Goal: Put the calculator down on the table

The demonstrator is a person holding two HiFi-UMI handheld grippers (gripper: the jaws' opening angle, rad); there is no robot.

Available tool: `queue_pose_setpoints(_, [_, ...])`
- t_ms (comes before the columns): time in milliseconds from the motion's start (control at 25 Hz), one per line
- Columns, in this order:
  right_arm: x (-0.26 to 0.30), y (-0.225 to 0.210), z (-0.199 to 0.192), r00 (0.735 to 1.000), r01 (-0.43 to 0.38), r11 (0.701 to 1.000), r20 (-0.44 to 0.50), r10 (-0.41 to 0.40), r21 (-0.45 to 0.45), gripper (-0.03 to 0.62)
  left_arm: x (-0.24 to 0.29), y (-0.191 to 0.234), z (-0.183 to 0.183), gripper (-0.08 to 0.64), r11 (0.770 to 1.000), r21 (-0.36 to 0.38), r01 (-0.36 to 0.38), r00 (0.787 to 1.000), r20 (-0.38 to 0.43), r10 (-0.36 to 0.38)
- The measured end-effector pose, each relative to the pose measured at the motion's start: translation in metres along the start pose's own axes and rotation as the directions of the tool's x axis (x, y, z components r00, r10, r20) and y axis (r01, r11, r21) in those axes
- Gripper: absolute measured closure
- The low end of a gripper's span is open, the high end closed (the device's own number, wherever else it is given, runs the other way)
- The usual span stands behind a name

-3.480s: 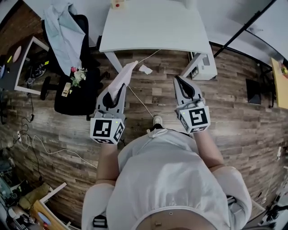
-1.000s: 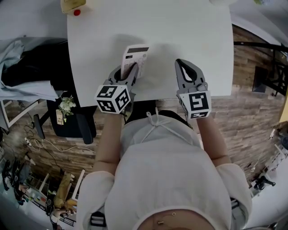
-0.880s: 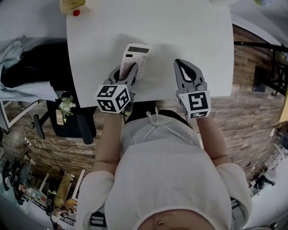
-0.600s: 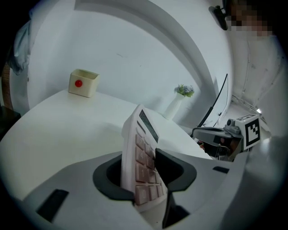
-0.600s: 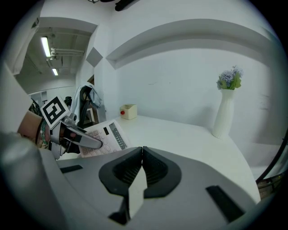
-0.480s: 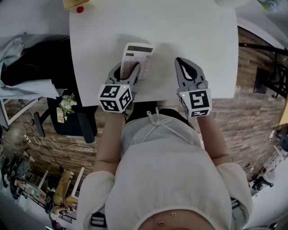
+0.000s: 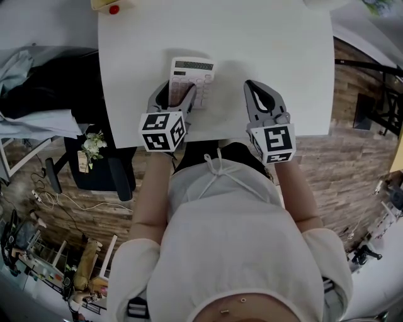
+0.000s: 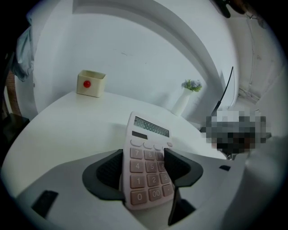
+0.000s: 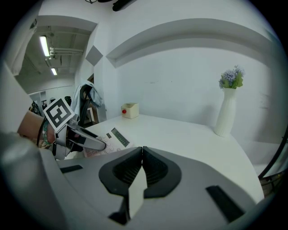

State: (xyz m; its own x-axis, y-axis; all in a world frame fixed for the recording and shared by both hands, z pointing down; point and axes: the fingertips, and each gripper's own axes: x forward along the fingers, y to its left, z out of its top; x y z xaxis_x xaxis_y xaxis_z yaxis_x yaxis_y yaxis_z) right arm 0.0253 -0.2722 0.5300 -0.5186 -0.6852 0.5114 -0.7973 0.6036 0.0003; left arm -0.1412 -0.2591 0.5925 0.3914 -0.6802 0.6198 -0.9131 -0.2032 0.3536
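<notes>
A pale pink calculator lies flat on the white table, display end away from me. My left gripper is over its near end, jaws opening, one on each side of the keypad. In the left gripper view the calculator sits between the spread jaws of the left gripper, and the pads look just off its edges. My right gripper hovers shut and empty over the table's near edge, to the calculator's right. In the right gripper view, the right gripper has its pads pressed together.
A small cream box with a red button stands at the table's far left corner. A white vase with flowers stands at the far right. A black chair with clothes is left of the table, above wooden floor.
The calculator has gone from tilted in the left gripper's grip to lying flat on the table. The left jaws have spread apart. The right gripper has barely moved.
</notes>
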Motion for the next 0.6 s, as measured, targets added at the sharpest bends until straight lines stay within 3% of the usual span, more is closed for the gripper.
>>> queue_pose_setpoints(80, [-0.002,0.001,0.000,1.000,0.001,1.000,-0.001,-0.001,-0.002,0.584,-0.001,0.003,-0.002,0.267,0.998,0.049,-0.036,0.999,-0.014,0.037])
queue_pose_setpoints(240, [-0.003,0.001,0.003,1.000,0.001,1.000,0.005,-0.001,-0.002,0.584,-0.006,0.000,0.000,0.267,0.994,0.107,-0.037,0.999,-0.019,0.040])
queue_pose_setpoints(480, [-0.015,0.001,0.025,0.997,0.000,1.000,0.076,-0.001,0.019,0.584,-0.027,-0.014,0.026,0.267,0.987,0.155,-0.030,0.999,0.039,0.025])
queue_pose_setpoints(600, [-0.028,-0.002,0.043,0.990,-0.013,0.999,0.138,0.007,0.038,0.584,-0.044,-0.022,0.050,0.309,0.980,0.194,-0.050,0.995,0.091,0.033])
